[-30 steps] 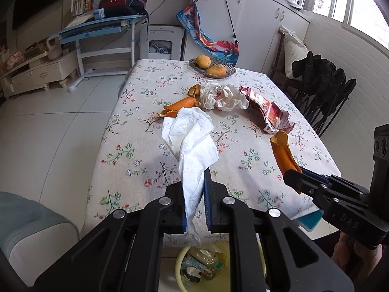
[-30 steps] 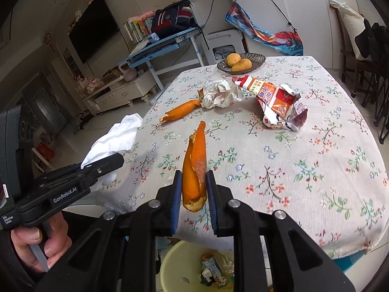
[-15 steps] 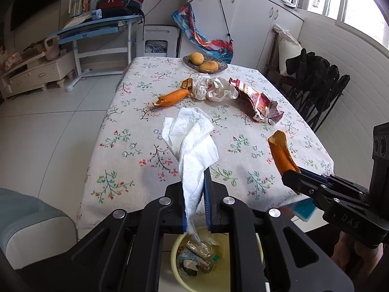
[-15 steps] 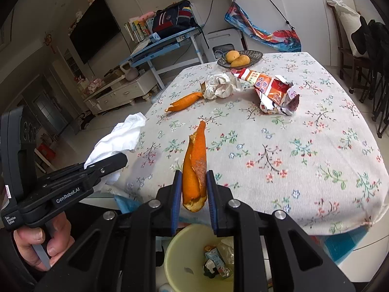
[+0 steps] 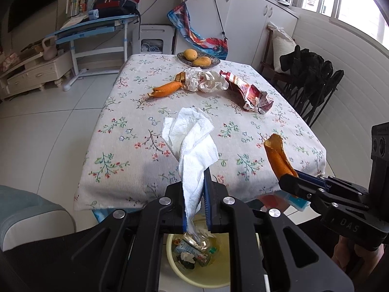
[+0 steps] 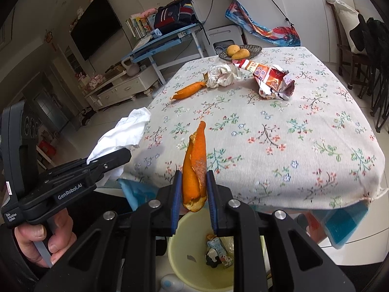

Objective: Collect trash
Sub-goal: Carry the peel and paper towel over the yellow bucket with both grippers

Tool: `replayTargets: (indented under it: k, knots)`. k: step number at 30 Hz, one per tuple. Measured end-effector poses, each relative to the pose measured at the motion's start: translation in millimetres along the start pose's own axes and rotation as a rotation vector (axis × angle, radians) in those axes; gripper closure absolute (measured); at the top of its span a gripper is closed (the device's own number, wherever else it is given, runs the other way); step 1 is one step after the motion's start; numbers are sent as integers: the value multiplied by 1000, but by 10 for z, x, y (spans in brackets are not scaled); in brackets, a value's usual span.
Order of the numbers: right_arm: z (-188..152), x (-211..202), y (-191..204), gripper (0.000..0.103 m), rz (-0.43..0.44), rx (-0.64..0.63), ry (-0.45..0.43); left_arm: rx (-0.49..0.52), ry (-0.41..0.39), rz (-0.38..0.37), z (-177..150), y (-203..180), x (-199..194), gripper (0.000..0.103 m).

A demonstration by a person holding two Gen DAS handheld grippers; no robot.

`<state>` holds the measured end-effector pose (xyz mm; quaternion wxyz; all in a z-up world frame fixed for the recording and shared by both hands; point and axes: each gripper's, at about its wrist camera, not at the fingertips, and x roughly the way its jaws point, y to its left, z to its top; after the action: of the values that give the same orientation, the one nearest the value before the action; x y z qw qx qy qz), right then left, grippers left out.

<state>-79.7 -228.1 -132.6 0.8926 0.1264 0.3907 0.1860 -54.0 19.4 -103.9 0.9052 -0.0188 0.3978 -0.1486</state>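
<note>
Left wrist view shows my left tool (image 5: 194, 194) closed on a white paper towel (image 5: 192, 143), whose lower end hangs down past the pads toward the yellow bin (image 5: 201, 262) on the floor below the tabletop (image 5: 121, 150) edge. My right tool (image 6: 193, 194) is clamped on a strip of orange peel (image 6: 194, 165), and from the right wrist view the bin (image 6: 180, 255) sits directly under it too. I judge the job partway through: the bin already holds a small carton and some wrappers, both tools carry a piece over it, and neither piece is dropped yet. What is left on the flowered cloth, as far as I can see, is a second piece of orange peel (image 5: 165, 88), a crumpled wad of paper (image 5: 206, 81) just beside it with a small brown scrap at its near end, and a torn red snack bag (image 5: 248, 92) to the right of that. Beyond them a dish of mangoes (image 5: 198, 59) stands at the far edge; I take it for fruit to keep, not trash. Nothing blocks the drop itself, though the two tools hang close together over one bin and the towel is long and floppy, so it may catch on the rim. Dark folding chairs (image 5: 313, 77) stand along the right side of the tabletop, and a blue desk (image 5: 97, 26) stands well behind it.
</note>
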Motion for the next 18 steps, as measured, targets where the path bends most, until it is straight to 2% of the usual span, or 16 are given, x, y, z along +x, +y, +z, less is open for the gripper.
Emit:
replayTargets:
  k: [18]
  knots:
    - [-315, -16, 52, 82, -17, 15, 102, 68, 51, -24, -302, -223, -64, 92]
